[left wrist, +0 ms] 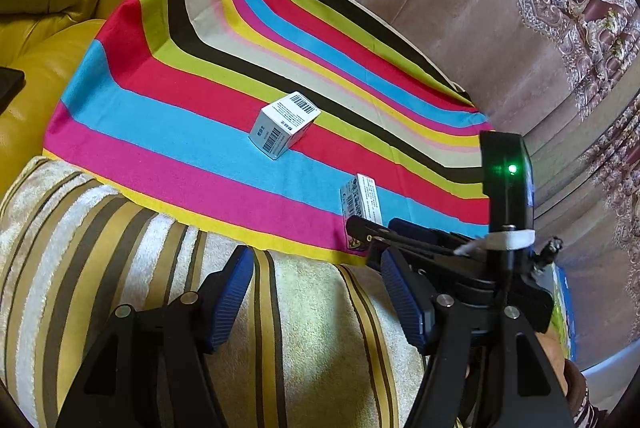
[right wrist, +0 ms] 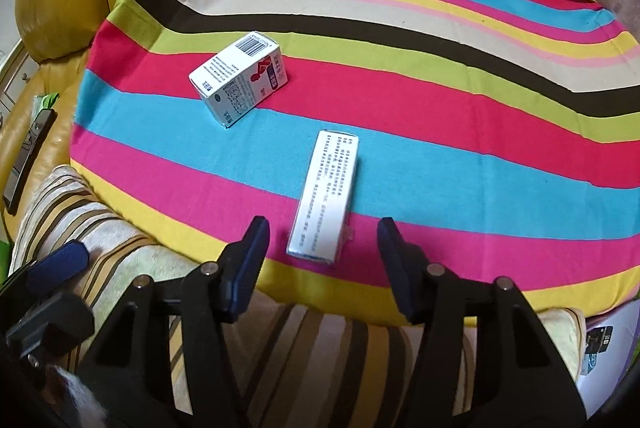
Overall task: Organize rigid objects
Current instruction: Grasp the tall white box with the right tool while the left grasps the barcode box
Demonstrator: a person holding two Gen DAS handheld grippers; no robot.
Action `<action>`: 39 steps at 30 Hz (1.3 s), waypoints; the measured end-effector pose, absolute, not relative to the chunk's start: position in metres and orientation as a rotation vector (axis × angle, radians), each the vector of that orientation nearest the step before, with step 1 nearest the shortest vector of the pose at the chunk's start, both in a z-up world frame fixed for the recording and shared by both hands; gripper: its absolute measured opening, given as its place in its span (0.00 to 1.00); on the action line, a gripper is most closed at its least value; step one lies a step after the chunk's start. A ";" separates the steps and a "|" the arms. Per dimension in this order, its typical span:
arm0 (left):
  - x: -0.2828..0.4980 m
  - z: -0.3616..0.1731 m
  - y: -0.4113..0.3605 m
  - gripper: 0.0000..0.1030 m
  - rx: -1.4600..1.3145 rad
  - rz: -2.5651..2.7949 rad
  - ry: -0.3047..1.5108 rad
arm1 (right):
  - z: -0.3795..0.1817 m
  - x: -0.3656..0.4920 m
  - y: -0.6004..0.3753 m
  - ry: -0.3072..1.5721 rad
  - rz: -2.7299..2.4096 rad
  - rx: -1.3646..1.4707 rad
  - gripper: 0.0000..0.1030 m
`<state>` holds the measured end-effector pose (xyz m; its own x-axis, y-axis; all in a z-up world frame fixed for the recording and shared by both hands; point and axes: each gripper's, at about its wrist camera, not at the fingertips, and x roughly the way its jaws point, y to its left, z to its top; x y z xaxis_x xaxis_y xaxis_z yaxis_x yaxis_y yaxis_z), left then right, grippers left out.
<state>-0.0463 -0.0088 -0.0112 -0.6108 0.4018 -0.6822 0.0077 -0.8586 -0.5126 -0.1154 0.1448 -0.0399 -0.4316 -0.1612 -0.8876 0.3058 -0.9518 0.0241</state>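
Two white cartons lie on a striped cloth (right wrist: 440, 107). The long flat box (right wrist: 326, 195) points away from me, and its near end sits between the fingers of my right gripper (right wrist: 323, 228). A gap shows on each side, so the pads are not pressing on it. The small barcode box (right wrist: 240, 77) lies farther off to the left. In the left wrist view the small barcode box (left wrist: 286, 125) is ahead, and the long flat box (left wrist: 362, 195) is partly hidden by the right gripper (left wrist: 380, 228). My left gripper (left wrist: 316, 256) is open and empty over a striped cushion (left wrist: 120, 268).
A yellow leather sofa (left wrist: 60, 27) curves around the cloth's left side, with a dark phone-like slab (right wrist: 28, 155) on its arm. A patterned curtain (left wrist: 560, 7) hangs at the back right. A printed box (right wrist: 600, 344) lies at the lower right.
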 end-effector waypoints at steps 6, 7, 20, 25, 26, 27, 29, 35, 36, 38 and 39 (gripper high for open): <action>-0.056 -0.010 -0.013 0.65 -1.274 2.580 -0.666 | -0.049 -0.123 0.147 0.185 -2.428 1.513 0.33; -0.058 -0.010 -0.014 0.65 -1.281 2.583 -0.657 | -0.050 -0.124 0.147 0.185 -2.425 1.511 0.32; -0.123 -0.010 -0.009 0.65 -1.374 2.679 -0.439 | -0.048 -0.123 0.155 0.117 -2.465 1.467 0.28; -0.154 -0.019 0.002 0.65 -1.457 2.656 -0.347 | -0.045 -0.124 0.168 0.037 -2.511 1.460 0.28; -0.161 -0.021 0.006 0.65 -1.470 2.650 -0.318 | -0.046 -0.124 0.170 0.023 -2.516 1.466 0.28; -0.165 -0.022 0.008 0.65 -1.482 2.648 -0.300 | -0.046 -0.124 0.172 0.013 -2.519 1.470 0.28; -0.173 -0.025 0.014 0.65 -1.487 2.643 -0.259 | -0.045 -0.124 0.174 -0.002 -2.525 1.473 0.28; -0.194 -0.027 0.025 0.65 -1.477 2.652 -0.166 | -0.043 -0.126 0.181 -0.033 -2.548 1.454 0.28; -0.198 -0.028 0.026 0.65 -1.481 2.656 -0.156 | -0.043 -0.126 0.181 -0.036 -2.548 1.455 0.28; -0.204 -0.030 0.027 0.65 -1.476 2.653 -0.150 | -0.044 -0.127 0.182 -0.042 -2.548 1.459 0.28; -0.207 -0.031 0.027 0.65 -1.477 2.648 -0.148 | -0.044 -0.127 0.183 -0.044 -2.548 1.459 0.28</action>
<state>-0.2068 0.0275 -0.0313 -0.5221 0.1396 -0.8414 -0.0451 -0.9896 -0.1363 -0.1272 0.1825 -0.0436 -0.4905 -0.1916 -0.8501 0.1622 -0.9786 0.1269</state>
